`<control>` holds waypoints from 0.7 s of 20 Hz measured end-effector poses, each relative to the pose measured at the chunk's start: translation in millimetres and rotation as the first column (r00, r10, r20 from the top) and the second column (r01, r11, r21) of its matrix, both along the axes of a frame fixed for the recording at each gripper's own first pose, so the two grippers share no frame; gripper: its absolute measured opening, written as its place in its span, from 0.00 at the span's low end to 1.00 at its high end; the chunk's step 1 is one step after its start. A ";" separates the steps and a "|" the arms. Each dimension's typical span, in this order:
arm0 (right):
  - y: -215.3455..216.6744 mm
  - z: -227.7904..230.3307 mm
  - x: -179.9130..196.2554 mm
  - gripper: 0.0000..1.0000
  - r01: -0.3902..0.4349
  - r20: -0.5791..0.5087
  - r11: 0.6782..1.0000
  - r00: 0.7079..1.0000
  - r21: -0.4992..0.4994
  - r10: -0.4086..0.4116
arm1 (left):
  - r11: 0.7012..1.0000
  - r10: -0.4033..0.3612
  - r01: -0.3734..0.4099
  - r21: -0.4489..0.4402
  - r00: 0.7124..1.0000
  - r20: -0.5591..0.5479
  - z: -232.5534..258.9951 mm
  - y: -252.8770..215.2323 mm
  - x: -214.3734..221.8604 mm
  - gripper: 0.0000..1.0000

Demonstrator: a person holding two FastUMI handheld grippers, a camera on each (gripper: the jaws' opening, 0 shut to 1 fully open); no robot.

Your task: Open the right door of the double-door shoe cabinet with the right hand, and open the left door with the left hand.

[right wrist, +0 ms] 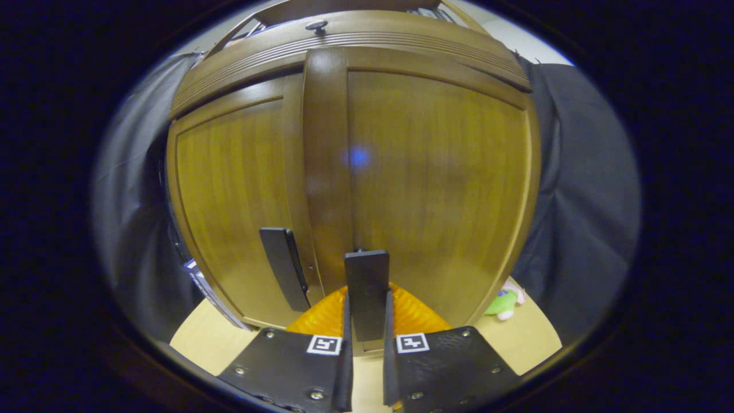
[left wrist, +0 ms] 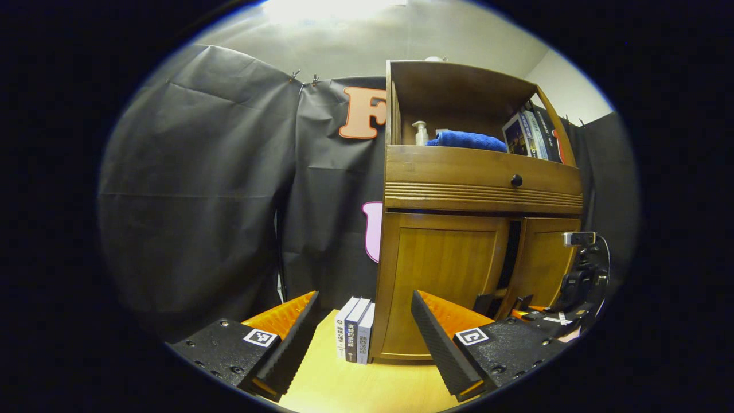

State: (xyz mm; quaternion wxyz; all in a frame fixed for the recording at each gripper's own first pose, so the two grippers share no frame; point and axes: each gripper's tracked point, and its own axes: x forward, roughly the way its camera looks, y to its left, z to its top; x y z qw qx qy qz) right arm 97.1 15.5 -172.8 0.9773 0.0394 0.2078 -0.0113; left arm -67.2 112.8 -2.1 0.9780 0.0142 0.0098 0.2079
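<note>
— Where is the cabinet from where you stand?

— In my left gripper view the shoe cabinet (left wrist: 476, 229) stands on the pale table (left wrist: 355, 390), to the right of centre, against the black cloth. My left tongs (left wrist: 367, 327) hang in front of it with the fingers spread wide apart, gripping nothing. Three books (left wrist: 355, 337) stand upright just beside the cabinet's left foot, between my fingers as I see them.

— And the doors?

— The left door (left wrist: 441, 281) looks flush with the frame. The right door (left wrist: 542, 269) sits beyond a dark gap in the middle. My right tongs (left wrist: 519, 307) show low at that door, near its bottom.

— What does the right side see?

— In my right gripper view the right door (right wrist: 436, 183) is very close. My right tongs (right wrist: 366, 321) are clenched on the right handle (right wrist: 367, 287), a flat black bar, one finger pressing each side. The left handle (right wrist: 284, 267) hangs just beside it on the left door (right wrist: 235, 206), untouched.

— Anything else?

— A blue towel (left wrist: 467, 139), a pump bottle (left wrist: 421, 133) and more books (left wrist: 530, 135) sit on the open shelf. A green toy (right wrist: 504, 302) lies on the table by the cabinet's right corner.
</note>
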 end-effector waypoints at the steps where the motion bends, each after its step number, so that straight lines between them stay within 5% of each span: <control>1: -3.5 1.4 -10.6 0.21 0.002 0.002 1.000 1.000 0.001 -0.002 | 1.000 -0.010 0.010 -0.001 1.000 0.000 0.0 -2.4 0.7 0.96; 14: -50.2 7.8 -87.2 0.20 0.046 -0.007 0.999 0.999 0.003 -0.046 | 0.970 -0.234 0.233 -0.066 0.972 -0.004 -18.4 -78.1 37.9 0.97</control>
